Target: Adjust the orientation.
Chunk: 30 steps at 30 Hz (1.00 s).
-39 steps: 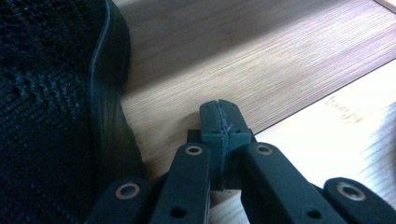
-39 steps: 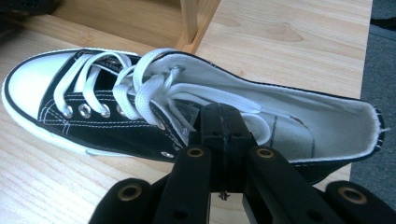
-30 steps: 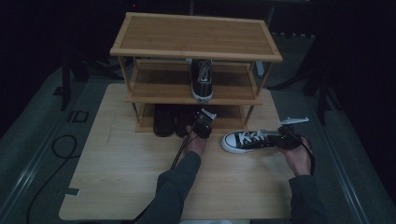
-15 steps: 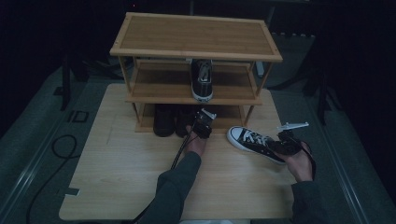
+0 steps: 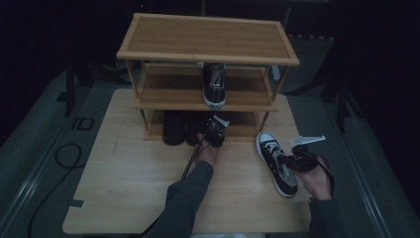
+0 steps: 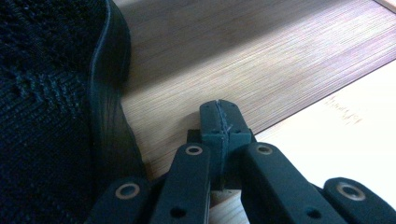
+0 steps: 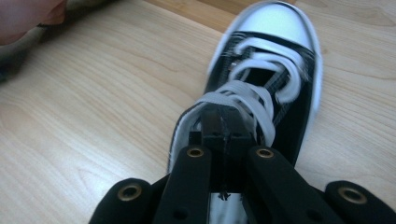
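A black-and-white sneaker [image 5: 275,159] lies on the wooden board right of the shoe rack [image 5: 208,37], toe toward the rack. My right gripper [image 5: 293,161] is shut on its tongue; in the right gripper view the jaws [image 7: 219,116] press together over the sneaker [image 7: 280,32] just behind the laces. A matching sneaker [image 5: 214,84] stands on the middle shelf. My left gripper [image 5: 216,131] is at the front of the bottom shelf, shut with nothing in it [image 6: 219,109], next to a dark shoe [image 6: 46,116].
Two dark shoes [image 5: 174,128] stand on the bottom shelf [image 6: 243,60], left of my left gripper. The pale wooden board [image 5: 124,188] spreads in front of the rack. A black cable [image 5: 59,158] lies on the grey floor at the left.
My right gripper has swung the sneaker from lying sideways to pointing its toe at the rack, and drawn it nearer the person. The left gripper has stayed put.
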Available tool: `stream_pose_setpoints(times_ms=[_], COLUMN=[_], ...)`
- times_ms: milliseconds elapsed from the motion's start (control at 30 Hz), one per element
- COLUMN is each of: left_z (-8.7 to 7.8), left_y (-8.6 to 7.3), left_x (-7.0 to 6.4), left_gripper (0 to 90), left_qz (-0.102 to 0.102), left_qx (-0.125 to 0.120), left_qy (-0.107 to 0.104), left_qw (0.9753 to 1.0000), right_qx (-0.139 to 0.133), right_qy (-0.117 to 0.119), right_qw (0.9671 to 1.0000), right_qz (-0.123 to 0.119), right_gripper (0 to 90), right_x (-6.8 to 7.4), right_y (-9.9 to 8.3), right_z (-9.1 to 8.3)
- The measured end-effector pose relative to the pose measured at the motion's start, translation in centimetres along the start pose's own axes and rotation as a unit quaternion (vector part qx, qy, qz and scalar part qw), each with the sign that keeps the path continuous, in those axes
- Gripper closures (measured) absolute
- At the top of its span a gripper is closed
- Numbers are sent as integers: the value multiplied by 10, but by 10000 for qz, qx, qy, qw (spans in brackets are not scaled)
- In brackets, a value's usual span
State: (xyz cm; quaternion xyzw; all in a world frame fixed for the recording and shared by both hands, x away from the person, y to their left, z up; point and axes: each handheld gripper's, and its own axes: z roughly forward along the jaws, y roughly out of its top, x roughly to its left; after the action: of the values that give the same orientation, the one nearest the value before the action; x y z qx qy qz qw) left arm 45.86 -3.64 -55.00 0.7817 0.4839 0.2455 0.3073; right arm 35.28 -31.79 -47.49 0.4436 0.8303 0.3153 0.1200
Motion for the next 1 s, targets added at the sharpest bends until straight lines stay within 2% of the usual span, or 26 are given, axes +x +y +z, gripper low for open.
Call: stream_pose_setpoints(times_ms=[233,433,667,833,1000], left_z=[0,0,0,0,0], left_y=[0,0,0,0,0], left_x=[0,0,0,0,0], left_gripper=[900,900,900,900,900], left_qz=[5,7,8,-8,-2], left_qx=[3,3,5,7,6], left_qy=[1,-3,-2,-2,-9], left_qw=[10000,10000,10000,10000,10000], right_qx=[-70,-145,-432,-636,-730], right_qy=[-20,-148,-212,-326,-569], right_qw=[10000,9998,9988,9973,9954], right_qz=[57,43,109,164,263], right_gripper=[900,875,861,859,839], right_x=[2,7,11,12,10], right_y=[-7,-11,-15,-13,-14], right_z=[-3,-7,-21,-27,-29])
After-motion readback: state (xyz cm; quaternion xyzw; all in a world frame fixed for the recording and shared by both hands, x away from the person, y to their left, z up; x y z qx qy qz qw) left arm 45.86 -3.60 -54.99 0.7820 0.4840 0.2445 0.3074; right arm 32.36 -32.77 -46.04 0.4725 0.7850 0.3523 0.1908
